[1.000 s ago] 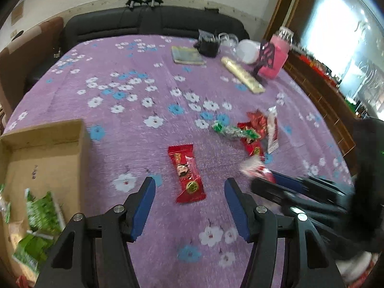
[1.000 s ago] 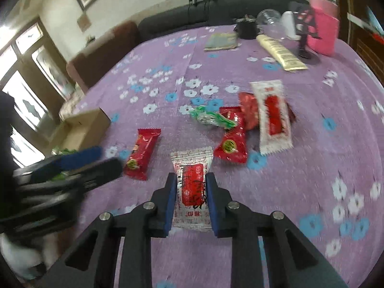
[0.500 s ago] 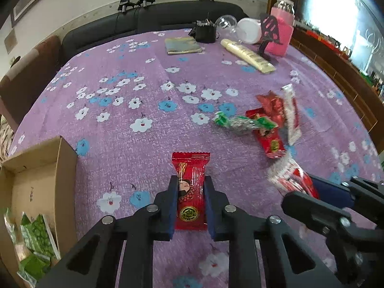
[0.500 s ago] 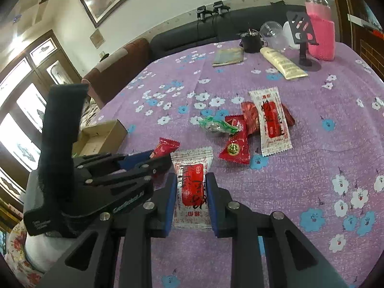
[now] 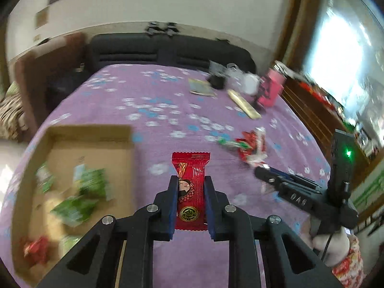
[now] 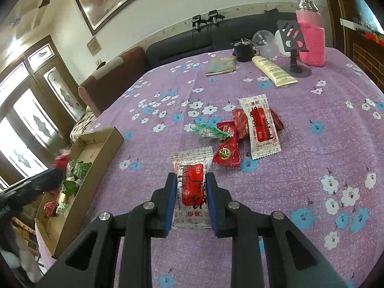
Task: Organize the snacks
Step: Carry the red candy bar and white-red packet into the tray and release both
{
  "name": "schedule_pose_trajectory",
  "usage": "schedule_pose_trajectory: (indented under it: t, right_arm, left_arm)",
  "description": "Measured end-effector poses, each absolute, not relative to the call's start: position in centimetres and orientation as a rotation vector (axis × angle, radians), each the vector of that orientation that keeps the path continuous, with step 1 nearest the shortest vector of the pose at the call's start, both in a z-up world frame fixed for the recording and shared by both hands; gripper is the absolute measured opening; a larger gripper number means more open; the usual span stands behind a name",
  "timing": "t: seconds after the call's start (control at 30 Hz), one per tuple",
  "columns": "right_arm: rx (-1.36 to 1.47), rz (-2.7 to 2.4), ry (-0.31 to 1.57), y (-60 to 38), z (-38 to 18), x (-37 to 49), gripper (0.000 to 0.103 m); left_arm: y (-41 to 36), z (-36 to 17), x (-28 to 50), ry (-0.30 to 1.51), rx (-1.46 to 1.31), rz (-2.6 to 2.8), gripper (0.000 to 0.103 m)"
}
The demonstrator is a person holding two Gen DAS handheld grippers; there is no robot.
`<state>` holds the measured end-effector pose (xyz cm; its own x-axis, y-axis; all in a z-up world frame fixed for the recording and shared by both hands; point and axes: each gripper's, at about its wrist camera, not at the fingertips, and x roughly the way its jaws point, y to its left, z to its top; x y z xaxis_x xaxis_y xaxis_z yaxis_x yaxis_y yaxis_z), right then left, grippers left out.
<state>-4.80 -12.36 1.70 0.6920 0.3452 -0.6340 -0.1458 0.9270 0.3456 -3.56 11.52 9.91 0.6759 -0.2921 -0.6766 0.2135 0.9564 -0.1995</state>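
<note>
Your left gripper (image 5: 190,200) now lifts the red candy (image 5: 190,187), jaws pinching it, lower centre | right gripper (image 6: 191,200) pinches white-red packet (image 6: 192,187)

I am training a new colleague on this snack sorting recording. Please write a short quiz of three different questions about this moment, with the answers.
1. True or false: the left gripper is shut on a red snack packet.
2. What does the right gripper hold? A) a green candy B) a white packet with a red label C) a cream tube
3. Where do the green packets lie?

Key
1. True; its jaws have just been closing, with the packet between them.
2. B
3. In the cardboard box, at the left on the purple tablecloth.
</note>
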Motion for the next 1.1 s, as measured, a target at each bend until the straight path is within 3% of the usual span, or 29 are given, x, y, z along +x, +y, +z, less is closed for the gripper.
schedule_pose_trajectory:
  t: [0.33, 0.57, 0.9, 1.0, 1.1]
  right_arm:
    - [0.319, 0.395, 0.787, -7.1, 3.8, -6.7, 0.023]
    - [0.195, 0.549, 0.802, 2.3, 6.1, -8.4, 0.024]
    - [0.052, 0.644, 0.864, 11.6, 5.0, -9.3, 0.024]
    - [0.010, 0.646, 0.871, 13.1, 4.5, -9.4, 0.024]
    - [-0.008, 0.644, 0.881, 13.9, 4.0, -9.5, 0.024]
  left_arm:
    - [24.5, 7.7, -8.7, 0.772, -0.262, -0.070, 0.020]
    - [26.8, 5.5, -10.0, 0.792, -0.272, -0.040, 0.020]
    - [28.7, 4.4, -10.3, 0.797, -0.318, -0.062, 0.021]
    - [29.0, 4.9, -10.6, 0.776, -0.325, -0.075, 0.026]
    - [29.3, 5.6, -11.0, 0.751, -0.329, -0.071, 0.039]
